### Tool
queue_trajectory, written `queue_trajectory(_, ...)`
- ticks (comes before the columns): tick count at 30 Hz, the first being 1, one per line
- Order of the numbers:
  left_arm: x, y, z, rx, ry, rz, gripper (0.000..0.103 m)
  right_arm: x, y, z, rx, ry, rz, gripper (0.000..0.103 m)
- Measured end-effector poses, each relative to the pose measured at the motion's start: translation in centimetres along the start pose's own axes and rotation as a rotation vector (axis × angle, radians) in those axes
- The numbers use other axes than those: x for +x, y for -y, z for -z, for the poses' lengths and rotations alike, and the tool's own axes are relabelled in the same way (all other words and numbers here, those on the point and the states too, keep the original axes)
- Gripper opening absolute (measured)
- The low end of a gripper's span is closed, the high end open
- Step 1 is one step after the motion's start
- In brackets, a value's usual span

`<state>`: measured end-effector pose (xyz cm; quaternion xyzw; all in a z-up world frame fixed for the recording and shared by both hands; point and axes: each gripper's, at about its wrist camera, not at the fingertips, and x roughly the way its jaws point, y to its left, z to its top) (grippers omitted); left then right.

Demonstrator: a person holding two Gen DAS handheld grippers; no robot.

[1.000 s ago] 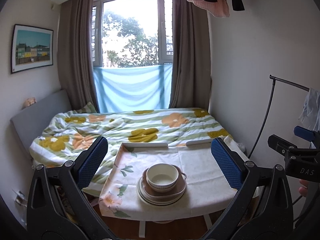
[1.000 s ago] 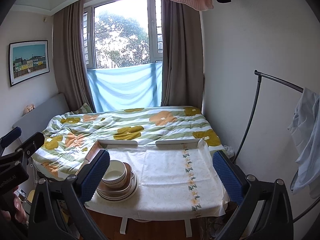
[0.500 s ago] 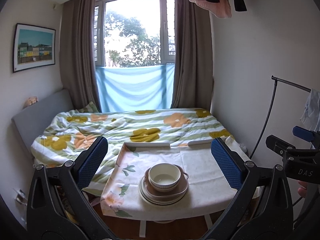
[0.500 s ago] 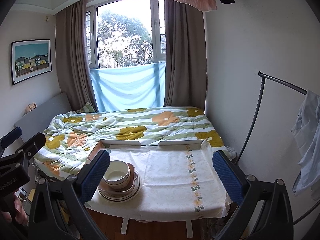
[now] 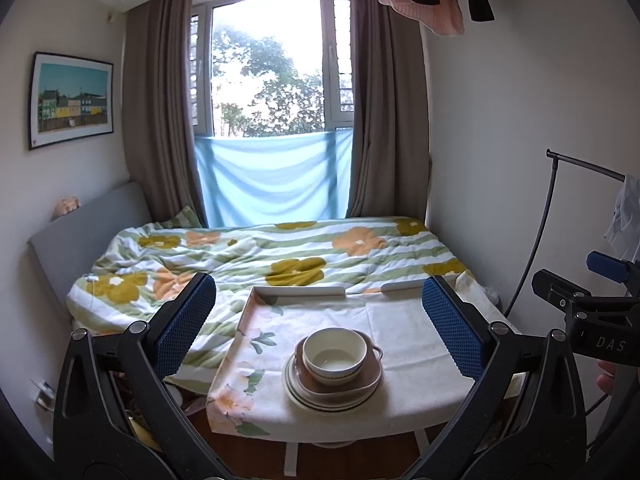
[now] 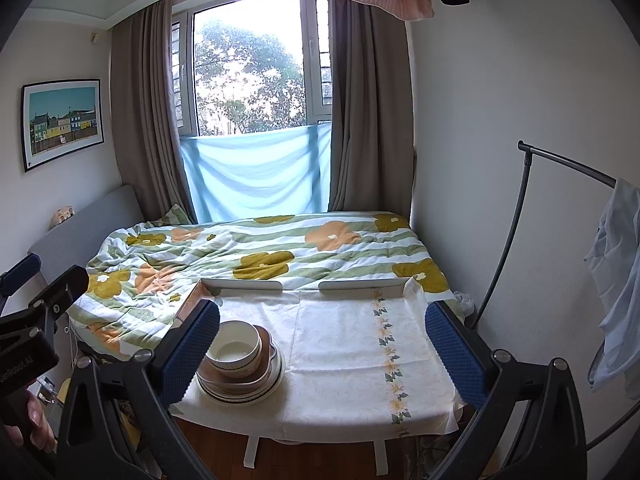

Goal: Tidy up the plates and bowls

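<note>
A cream bowl (image 5: pixel 334 355) sits in a brown handled dish (image 5: pixel 368 378) on a stack of white plates (image 5: pixel 304 398), near the front of a small cloth-covered table (image 5: pixel 404 320). The same bowl (image 6: pixel 234 350) and plates (image 6: pixel 276 378) show at the table's left in the right wrist view. My left gripper (image 5: pixel 320 328) is open and empty, held back from the table with the stack between its fingers in view. My right gripper (image 6: pixel 322 354) is open and empty, facing the bare cloth (image 6: pixel 352 340) right of the stack.
A bed with a flowered quilt (image 5: pixel 256 256) lies behind the table, under the window. A raised rail (image 6: pixel 240 285) edges the table's far side. A clothes rack (image 6: pixel 520 216) with a garment stands at the right wall. Wooden floor shows below the table.
Both grippers have drifted slightly closer to the table and to the left; the stack sits a little further right in each view. Jaws stay open.
</note>
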<state>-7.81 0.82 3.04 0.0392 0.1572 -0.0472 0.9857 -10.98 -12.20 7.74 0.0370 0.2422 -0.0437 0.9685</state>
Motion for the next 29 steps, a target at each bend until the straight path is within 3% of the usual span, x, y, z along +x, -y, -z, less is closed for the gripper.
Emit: queue_trajectory(29,0.9,-1.3,0.0,0.003,0.024,-0.082,0.103,1.8,-2.6,0.6,0.001,-0.037,-0.012,0.102)
